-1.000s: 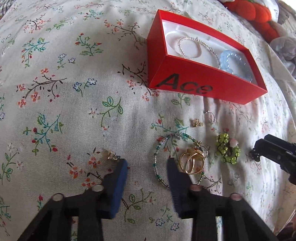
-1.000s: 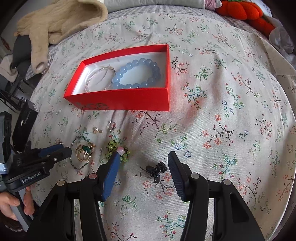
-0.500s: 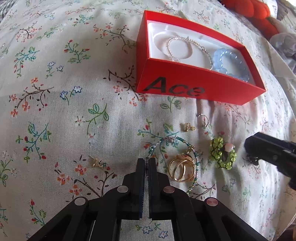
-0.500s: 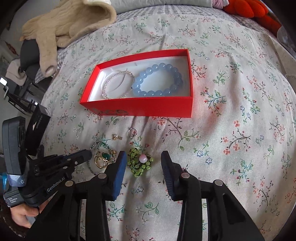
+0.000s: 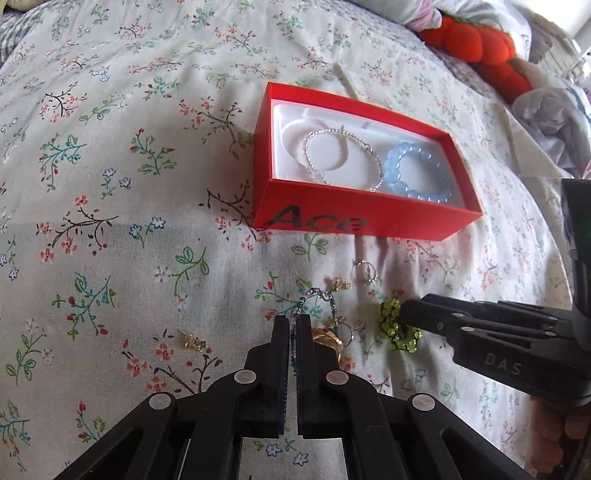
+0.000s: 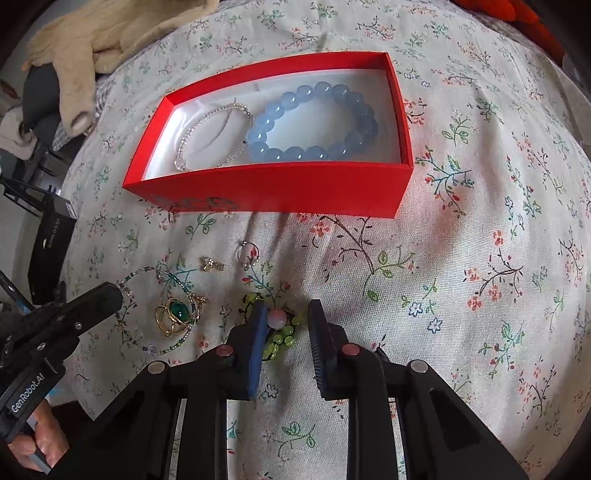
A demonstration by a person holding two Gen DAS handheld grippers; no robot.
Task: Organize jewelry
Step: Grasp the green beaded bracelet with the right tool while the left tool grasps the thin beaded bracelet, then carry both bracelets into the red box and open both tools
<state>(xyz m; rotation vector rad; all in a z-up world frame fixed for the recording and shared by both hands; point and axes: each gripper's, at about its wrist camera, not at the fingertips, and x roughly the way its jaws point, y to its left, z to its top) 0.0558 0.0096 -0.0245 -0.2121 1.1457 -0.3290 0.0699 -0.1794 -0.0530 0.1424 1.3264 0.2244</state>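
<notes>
A red box [image 5: 369, 221] [image 6: 280, 192] on the floral bedspread holds a thin pearl bracelet [image 5: 343, 162] [image 6: 214, 136] and a blue bead bracelet [image 5: 417, 173] [image 6: 314, 122]. My left gripper [image 5: 294, 321] is shut on the thin green beaded bracelet [image 5: 314, 295] [image 6: 162, 277], next to a gold ring with a green stone [image 6: 173, 314]. My right gripper [image 6: 286, 314] is open around the yellow-green bead ornament [image 6: 280, 332] [image 5: 395, 325].
A small gold charm [image 5: 338, 283] [image 6: 210, 264], a thin silver ring [image 5: 365, 271] [image 6: 249, 254] and a gold earring [image 5: 192, 338] lie on the bedspread. A beige garment [image 6: 92, 33] and an orange plush [image 5: 480, 44] lie at the far edge.
My left gripper shut on the green beaded bracelet and pulled back. My right gripper moved left from a small black clip and narrowed around the yellow-green ornament.
</notes>
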